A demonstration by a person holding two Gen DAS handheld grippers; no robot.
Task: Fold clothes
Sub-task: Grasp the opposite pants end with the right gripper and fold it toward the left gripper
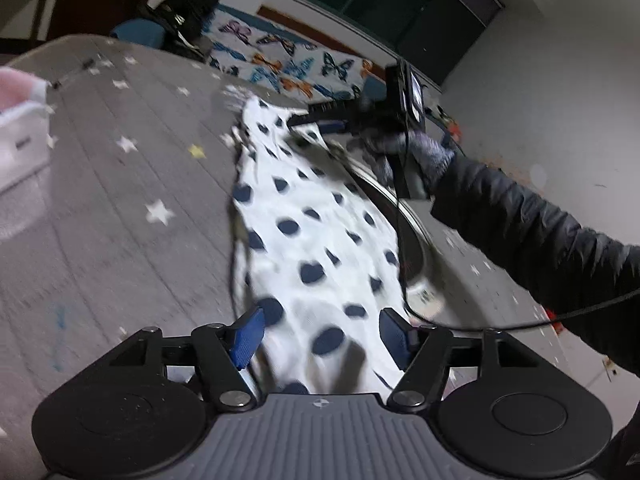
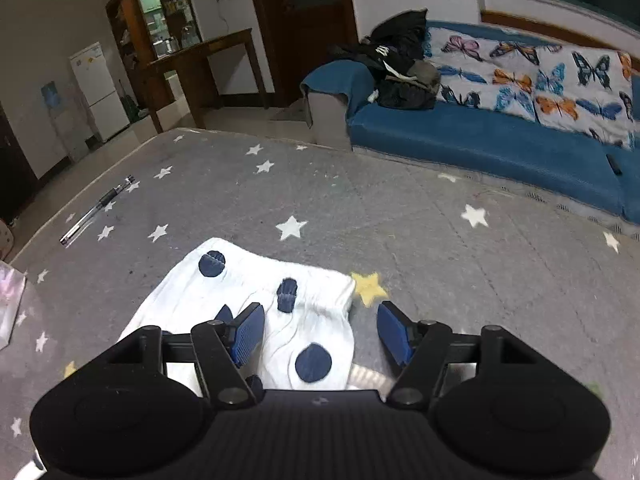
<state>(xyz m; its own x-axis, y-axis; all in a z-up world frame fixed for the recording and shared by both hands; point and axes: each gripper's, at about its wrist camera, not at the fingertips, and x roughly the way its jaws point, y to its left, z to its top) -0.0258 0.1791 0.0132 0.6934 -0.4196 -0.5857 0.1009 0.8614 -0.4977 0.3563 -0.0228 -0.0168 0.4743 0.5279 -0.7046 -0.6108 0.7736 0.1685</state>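
Left wrist view: the left hand-held gripper (image 1: 322, 338) stood wide open, blue ribbed pads (image 1: 249, 336) either side of the polka-dot garment (image 1: 316, 236) without clamping it. The cloth – white, soft, navy dots – ran as a long strip from the bottom centre up to the frame's middle. Only this view caught the right hand-held gripper (image 1: 298, 122) at the strip's far end, held by a gloved hand (image 1: 416, 148) in a dark padded sleeve; motion blur hid how far its jaws were parted there. A pink-and-white fabric item (image 1: 18, 120) sat at the left edge.

Right wrist view: the right hand-held gripper (image 2: 320, 334) showed its jaws apart, the left pad (image 2: 250, 332) over the cloth, the right pad over bare mat just past the garment's gathered, ribbed hem (image 2: 280, 276). Nothing gripped.

Only this view showed a pen (image 2: 98, 210) lying at the mat's left edge and the blue sofa (image 2: 500, 148) with a butterfly-print cover along the upper right. The grey star-print mat (image 2: 400, 208) – flat, short-napped – lay open between the hem and the sofa.
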